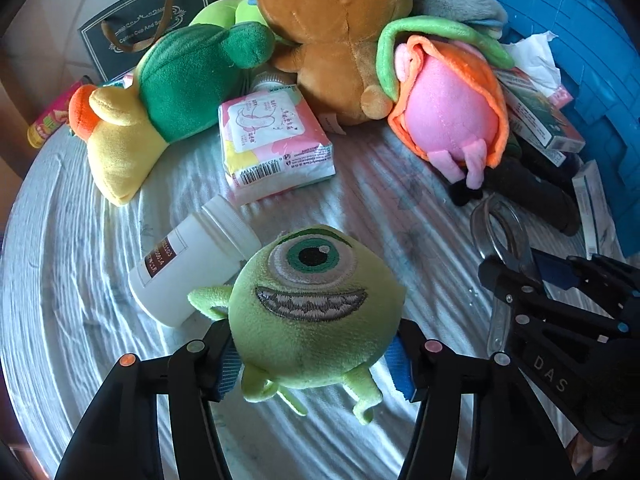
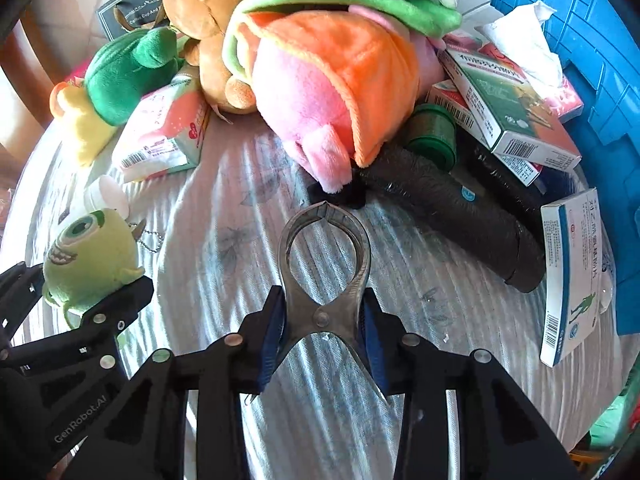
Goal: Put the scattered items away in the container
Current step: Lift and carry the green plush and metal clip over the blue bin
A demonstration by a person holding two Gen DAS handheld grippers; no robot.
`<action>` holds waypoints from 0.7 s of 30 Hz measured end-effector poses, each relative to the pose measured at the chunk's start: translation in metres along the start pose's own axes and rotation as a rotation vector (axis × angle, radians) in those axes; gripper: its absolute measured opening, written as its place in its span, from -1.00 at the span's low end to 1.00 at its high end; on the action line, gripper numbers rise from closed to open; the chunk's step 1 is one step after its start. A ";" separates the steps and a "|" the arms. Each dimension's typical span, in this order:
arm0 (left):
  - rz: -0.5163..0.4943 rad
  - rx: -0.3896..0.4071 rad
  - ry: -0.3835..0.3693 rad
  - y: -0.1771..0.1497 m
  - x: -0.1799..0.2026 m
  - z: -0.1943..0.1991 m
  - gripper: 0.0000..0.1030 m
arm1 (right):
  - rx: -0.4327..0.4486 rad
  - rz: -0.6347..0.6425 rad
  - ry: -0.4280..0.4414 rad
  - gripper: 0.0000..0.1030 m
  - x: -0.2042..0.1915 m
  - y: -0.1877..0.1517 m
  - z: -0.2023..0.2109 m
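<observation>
- Green plush, a round one-eyed monster toy with an embroidered grin [image 1: 312, 312], is sitting squeezed between the fingers [image 1: 224, 372] of the left gripper [image 1: 316, 364], blue pads pressing into its sides; it looks to be hanging just above the pale ribbed cloth covering the desk [image 1: 80, 280].
- Just behind that toy, a white plastic bottle with a brown label [image 1: 188, 268] is lying on its side, and further back a pink soft tissue pack [image 1: 272, 144], a yellow-and-green plush duck [image 1: 160, 108] and a brown plush bear [image 1: 340, 40] are still waiting on the cloth.
- Moving rightwards, the right gripper [image 2: 324, 340] is clamping a metal pincer-like tool with a looped head [image 2: 324, 264] near its pivot rivet, loop pointing away from the camera.
- Beyond the tool, a pink plush in an orange and green hood [image 2: 320, 92], a black cylinder [image 2: 460, 216] and several medicine cartons [image 2: 516, 120] are lying in a heap.
- At the far right, the blue plastic crate [image 2: 592, 40] is standing at the desk edge, a white tissue resting against it.
- Judging by this, both hands are in the carrying step, each loaded with one item.
- Next, each load is needing a swing rightwards over the crate rim, clearing the heap, before the fingers let go; the tool probably goes first, being nearer.
</observation>
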State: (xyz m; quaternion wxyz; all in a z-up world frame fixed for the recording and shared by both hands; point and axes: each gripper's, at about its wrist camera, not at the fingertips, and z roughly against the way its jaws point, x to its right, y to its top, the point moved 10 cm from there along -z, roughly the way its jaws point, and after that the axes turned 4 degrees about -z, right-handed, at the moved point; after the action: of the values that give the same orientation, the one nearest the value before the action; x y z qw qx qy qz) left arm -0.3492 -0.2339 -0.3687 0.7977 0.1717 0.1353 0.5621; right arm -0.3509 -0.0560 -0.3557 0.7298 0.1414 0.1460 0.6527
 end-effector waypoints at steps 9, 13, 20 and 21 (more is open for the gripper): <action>0.044 0.138 0.034 0.030 0.042 0.050 0.15 | 0.147 0.050 0.041 -0.28 0.024 0.011 0.051; 0.081 0.224 0.061 0.059 0.067 0.074 0.15 | 0.238 0.107 0.071 -0.28 0.020 0.016 0.096; 0.179 0.412 0.140 0.099 0.125 0.147 0.15 | 0.426 0.221 0.145 -0.28 0.085 0.046 0.179; 0.196 0.443 0.149 0.106 0.137 0.160 0.15 | 0.456 0.242 0.152 -0.28 0.098 0.049 0.196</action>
State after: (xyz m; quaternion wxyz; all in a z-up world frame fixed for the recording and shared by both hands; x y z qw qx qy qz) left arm -0.3285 -0.0913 -0.1822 0.6699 0.3130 0.2962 0.6046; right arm -0.3077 0.0435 -0.1595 0.5829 0.2690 0.3256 0.6941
